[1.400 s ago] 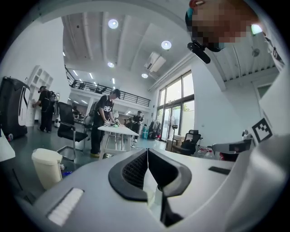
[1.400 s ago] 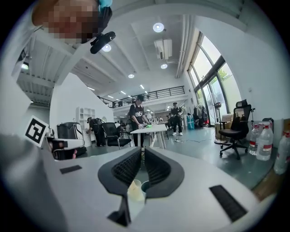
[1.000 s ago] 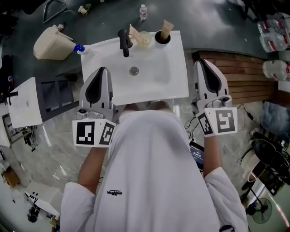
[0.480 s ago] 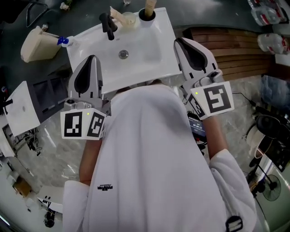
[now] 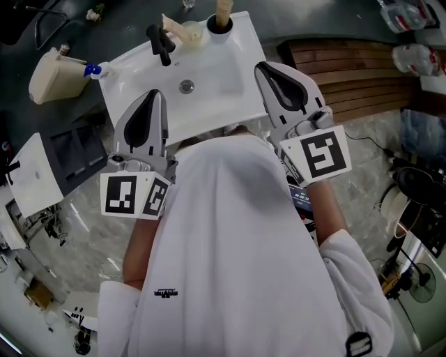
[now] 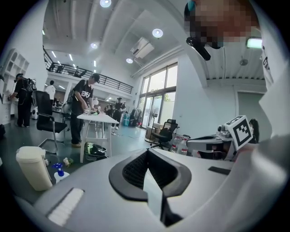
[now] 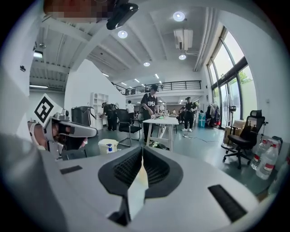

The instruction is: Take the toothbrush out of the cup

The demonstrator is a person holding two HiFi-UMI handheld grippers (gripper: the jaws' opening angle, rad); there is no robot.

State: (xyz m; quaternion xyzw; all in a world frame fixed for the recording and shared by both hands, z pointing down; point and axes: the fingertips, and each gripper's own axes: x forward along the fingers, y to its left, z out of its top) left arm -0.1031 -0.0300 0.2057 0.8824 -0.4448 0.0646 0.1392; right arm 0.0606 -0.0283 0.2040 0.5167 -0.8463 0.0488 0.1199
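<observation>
While the toothbrush [image 5: 223, 8] stands in the cup [image 5: 220, 28], task: not begun, in my judgement.
Cup position: on the far rim of the sink [image 5: 209, 84], just right of the tap [image 5: 159, 42].
Toothbrush condition: upright in the cup, untouched.
Left gripper [image 5: 156, 96]: jaws clenched on nothing, over the sink's near left edge.
Right gripper [image 5: 263, 67]: jaws clenched, empty, at the sink's right edge, apart from the cup.
Outstanding: open jaws, reach the far rim, grasp the handle, lift clear.

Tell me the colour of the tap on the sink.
Black. The tap stands out against the white sink, best seen in the head view.
</observation>
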